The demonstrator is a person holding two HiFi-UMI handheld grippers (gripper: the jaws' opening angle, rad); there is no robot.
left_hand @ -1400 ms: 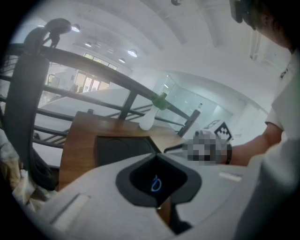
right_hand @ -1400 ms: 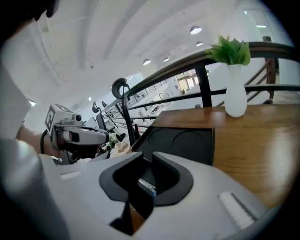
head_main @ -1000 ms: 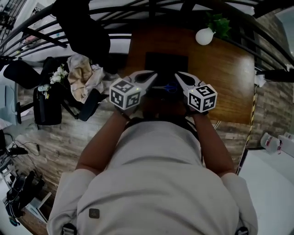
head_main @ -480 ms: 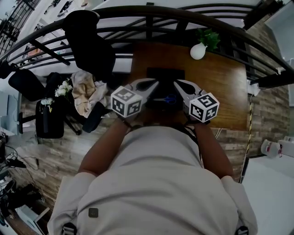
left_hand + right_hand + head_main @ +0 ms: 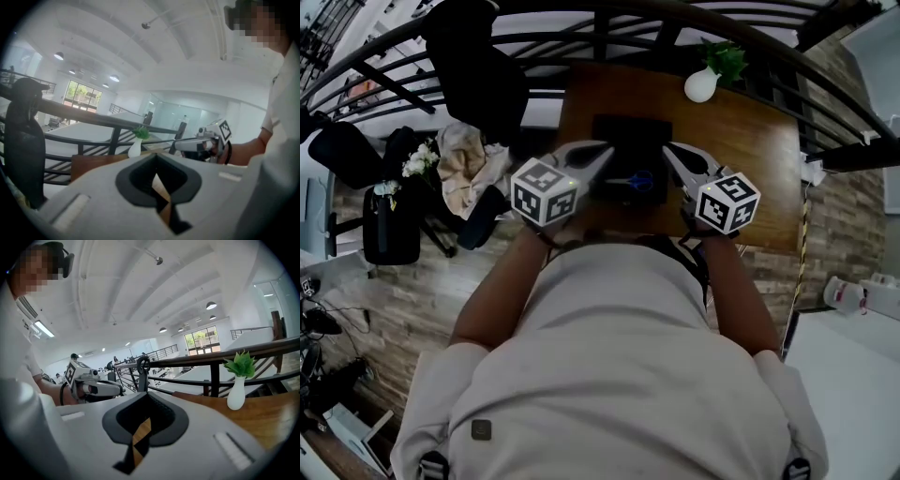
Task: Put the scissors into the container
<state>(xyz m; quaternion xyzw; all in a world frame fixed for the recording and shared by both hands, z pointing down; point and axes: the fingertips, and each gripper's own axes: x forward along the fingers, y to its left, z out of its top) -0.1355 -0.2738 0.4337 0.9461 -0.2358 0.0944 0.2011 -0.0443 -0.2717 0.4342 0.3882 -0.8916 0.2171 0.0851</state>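
Observation:
The blue-handled scissors (image 5: 636, 180) lie on the wooden table (image 5: 750, 150), just in front of a black rectangular container (image 5: 630, 136). My left gripper (image 5: 605, 152) hovers to the left of the scissors, and my right gripper (image 5: 672, 153) hovers to their right. Both point toward the container and neither touches anything. In the left gripper view the left gripper (image 5: 156, 157) has its jaws together, empty, with the right gripper (image 5: 201, 143) beyond. The right gripper view shows the right gripper (image 5: 146, 395) shut and empty too, and the left gripper (image 5: 93, 386) beside it.
A white vase with a green plant (image 5: 703, 82) stands at the table's far right corner. A dark metal railing (image 5: 581, 37) runs behind the table. A black chair (image 5: 478, 66) and a pile of bags and cloth (image 5: 464, 164) sit to the left on the floor.
Both grippers have risen a little above the table and their marker cubes now sit slightly farther apart. Jaws stay shut; the scissors have not moved.

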